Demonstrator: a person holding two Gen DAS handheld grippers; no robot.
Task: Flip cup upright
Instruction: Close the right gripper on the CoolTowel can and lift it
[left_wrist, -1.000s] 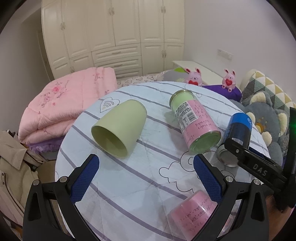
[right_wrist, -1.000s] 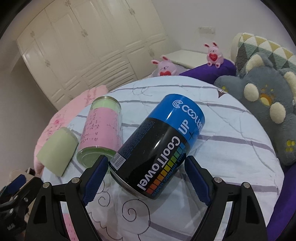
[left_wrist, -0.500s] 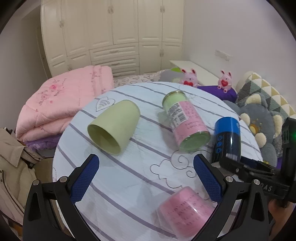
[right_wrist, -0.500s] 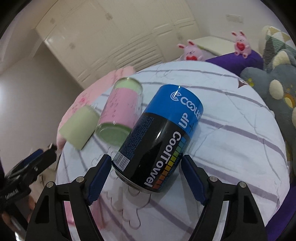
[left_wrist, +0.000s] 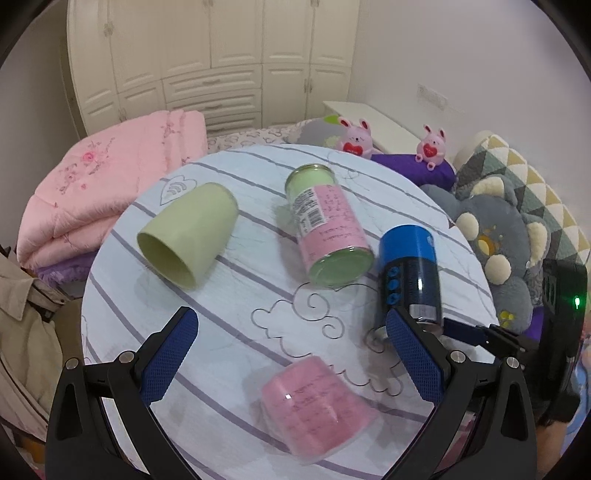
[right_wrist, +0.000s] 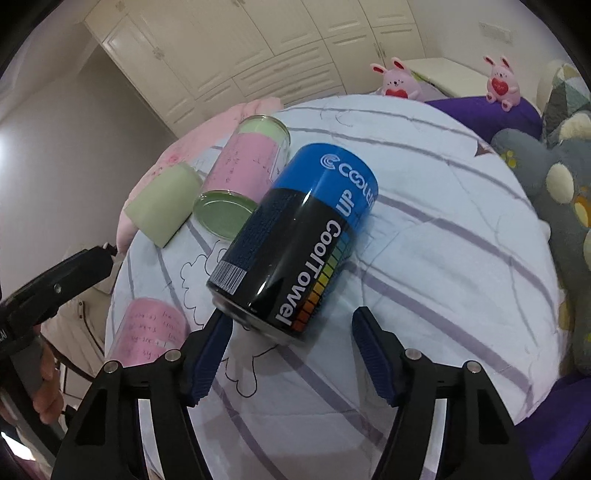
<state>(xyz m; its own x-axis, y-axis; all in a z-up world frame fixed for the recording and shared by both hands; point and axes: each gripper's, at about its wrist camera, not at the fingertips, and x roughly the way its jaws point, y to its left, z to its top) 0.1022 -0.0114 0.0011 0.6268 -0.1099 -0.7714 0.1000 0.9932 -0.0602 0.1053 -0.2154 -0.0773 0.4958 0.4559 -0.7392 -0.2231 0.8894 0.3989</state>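
A blue and black can-shaped cup marked "CoolTowel" is tilted on the round table, its black end nearest my right gripper. The right gripper is open, its fingertips either side of the cup's near end without gripping. The cup also shows in the left wrist view. My left gripper is open and empty above the table's near side. A pale green cup lies on its side at the left. A pink and green glass cup lies in the middle. A pink cup lies near the left gripper.
The round table has a white striped cloth. A pink quilt lies behind it at the left. Grey plush cushions and two pink bunny toys sit at the right. White wardrobes stand at the back.
The right gripper has opened a little and the blue cup has tipped further up on its black end. The left gripper has drawn back and up, bringing the pink cup into fuller view.
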